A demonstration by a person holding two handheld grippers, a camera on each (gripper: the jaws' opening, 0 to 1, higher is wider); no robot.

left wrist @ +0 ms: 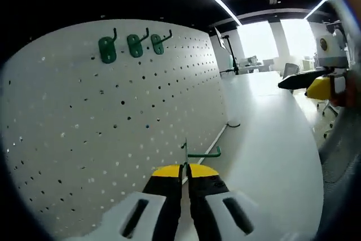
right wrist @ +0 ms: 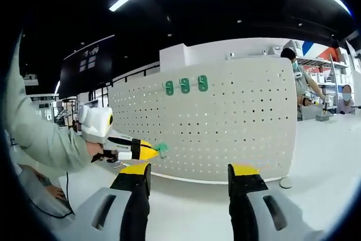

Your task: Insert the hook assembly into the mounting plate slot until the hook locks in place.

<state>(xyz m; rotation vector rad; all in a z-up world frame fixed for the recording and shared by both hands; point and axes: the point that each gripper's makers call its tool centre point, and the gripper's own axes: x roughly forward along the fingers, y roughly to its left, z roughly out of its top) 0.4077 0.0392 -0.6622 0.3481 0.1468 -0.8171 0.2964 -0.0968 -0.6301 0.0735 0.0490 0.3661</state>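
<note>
At the left hand-held gripper (left wrist: 185,180), jaws clenched on a green hook (left wrist: 198,153), the pegboard (left wrist: 113,117) lies toward 10 o'clock; right hand-held gripper (right wrist: 189,176) released, farther off.

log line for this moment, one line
left gripper: shut on green hook | right gripper: open | pegboard: three hooks mounted

My left hand-held gripper (left wrist: 185,174) pinches a green hook (left wrist: 198,152), jaws closed, near the white pegboard's (left wrist: 113,122) base; three green hooks (left wrist: 134,45) hang at its top.
</note>
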